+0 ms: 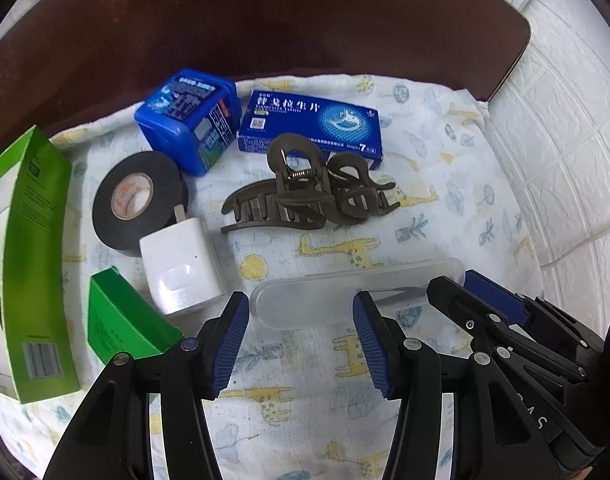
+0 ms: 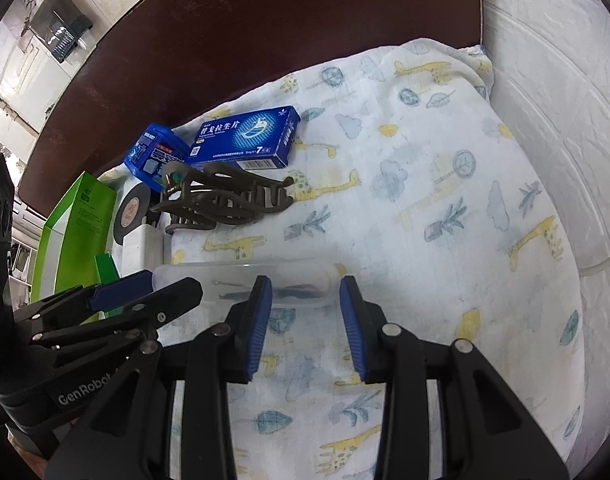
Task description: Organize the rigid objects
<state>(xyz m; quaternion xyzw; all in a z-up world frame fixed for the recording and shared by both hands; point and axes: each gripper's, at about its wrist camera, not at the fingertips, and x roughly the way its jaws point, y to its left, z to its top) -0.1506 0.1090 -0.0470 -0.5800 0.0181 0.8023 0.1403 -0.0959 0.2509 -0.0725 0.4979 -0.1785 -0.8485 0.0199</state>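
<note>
Both grippers are hovering over a giraffe-print cloth (image 1: 385, 216), and the clear plastic case (image 1: 345, 292) lying on it serves as the landmark. The left gripper (image 1: 301, 344) is standing released, its blue pads spread, with the case lying just beyond its fingertips and nothing between them. The right gripper (image 2: 305, 328) is likewise hanging open, its tips reaching the near edge of the same case (image 2: 241, 284); whether they are touching it cannot be told.

Beyond the case, one brown hair claw (image 1: 305, 192) is lying on the cloth. Farther behind it, one flat blue medicine box (image 1: 309, 124) and one blue plastic tub (image 1: 189, 120) are sitting side by side. To the left of the case, one white charger plug (image 1: 181, 268) is leaning against one roll of black tape (image 1: 141, 200). Farther left again, two green cartons are standing: a small one (image 1: 121, 320) and a tall one (image 1: 37, 260). One dark brown tabletop (image 1: 265, 20) is showing past the cloth.
</note>
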